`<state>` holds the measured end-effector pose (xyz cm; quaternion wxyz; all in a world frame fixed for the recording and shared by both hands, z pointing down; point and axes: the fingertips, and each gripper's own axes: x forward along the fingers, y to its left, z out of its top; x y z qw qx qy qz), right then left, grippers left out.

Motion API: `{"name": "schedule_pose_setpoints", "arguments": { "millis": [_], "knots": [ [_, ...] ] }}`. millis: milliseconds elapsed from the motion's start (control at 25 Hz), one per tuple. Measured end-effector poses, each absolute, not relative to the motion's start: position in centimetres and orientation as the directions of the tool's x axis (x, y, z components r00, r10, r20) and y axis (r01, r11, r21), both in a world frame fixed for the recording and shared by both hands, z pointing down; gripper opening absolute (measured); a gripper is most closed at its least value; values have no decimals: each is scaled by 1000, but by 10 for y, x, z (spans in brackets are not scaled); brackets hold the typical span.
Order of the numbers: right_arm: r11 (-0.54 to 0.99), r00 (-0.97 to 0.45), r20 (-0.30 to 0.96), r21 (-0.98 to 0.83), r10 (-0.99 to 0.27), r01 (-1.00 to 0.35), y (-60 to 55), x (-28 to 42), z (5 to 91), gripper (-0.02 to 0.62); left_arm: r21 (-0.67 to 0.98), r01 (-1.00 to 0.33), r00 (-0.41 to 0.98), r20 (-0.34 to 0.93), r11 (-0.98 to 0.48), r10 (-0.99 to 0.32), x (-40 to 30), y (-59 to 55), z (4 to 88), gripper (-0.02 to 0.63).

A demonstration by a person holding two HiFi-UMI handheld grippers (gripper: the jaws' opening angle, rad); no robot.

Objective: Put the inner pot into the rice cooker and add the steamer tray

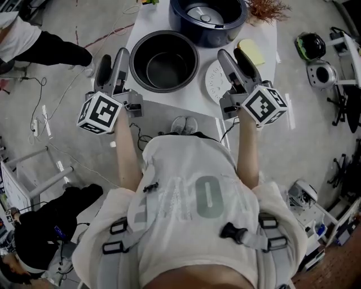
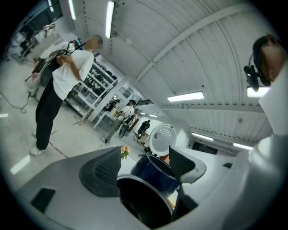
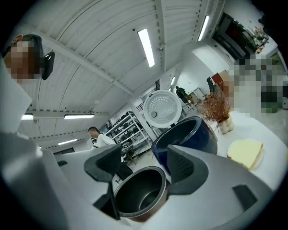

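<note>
The left gripper (image 1: 113, 61) and the right gripper (image 1: 237, 61) flank the inner pot (image 1: 163, 61), one on each side. Both have their jaws spread wide and are holding nothing. In the left gripper view, the left gripper (image 2: 141, 164) frames the pot's (image 2: 144, 202) dark rim without its pads pressing on it. In the right gripper view, the right gripper (image 3: 144, 164) likewise has the pot (image 3: 137, 193) showing in the gap, untouched.

The pot stands upright and empty on the white desk (image 1: 169, 99), close to the desk's near edge. Its left side is near the desk's left edge, where the left gripper hangs partly over the floor. Just right of the pot a white round steamer tray (image 1: 216, 80) lies flat, partly under the right gripper. Beyond the tray is a yellow pad (image 1: 252, 52).

Behind the pot, nearly touching its far rim, stands the dark blue rice cooker (image 1: 208, 22), open, with its lid (image 3: 162, 109) raised at the back. Right of the cooker is a dried plant (image 1: 268, 8), near the desk's far corner. Far left of the pot, a bystander (image 1: 39, 45) stands on the floor among cables.
</note>
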<state>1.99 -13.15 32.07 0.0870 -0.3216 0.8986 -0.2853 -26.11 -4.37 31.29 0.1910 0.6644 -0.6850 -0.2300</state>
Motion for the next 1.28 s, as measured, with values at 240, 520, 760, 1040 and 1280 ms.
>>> {"name": "schedule_pose_setpoints", "arguments": {
  "millis": [240, 520, 760, 1040, 1280],
  "knots": [
    [504, -824, 58, -766, -563, -399, -143, -9, 371, 304, 811, -582, -54, 34, 59, -998, -290, -32, 389, 319],
    [293, -865, 98, -917, -492, -270, -144, -33, 428, 307, 966, -259, -30, 15, 23, -999, -294, -18, 444, 318],
    [120, -889, 62, -984, -453, -130, -133, -51, 456, 305, 999, -38, 39, -2, -4, -999, -282, -14, 473, 316],
    [77, -910, 70, -991, -409, -111, -127, -57, 466, 295, 1000, 29, 73, -1, 1, -997, -270, -20, 480, 295],
    [69, -910, 67, -992, -408, -103, -127, -57, 467, 250, 1000, 8, 92, 5, 5, -996, -264, -24, 477, 225]
  ]
}}
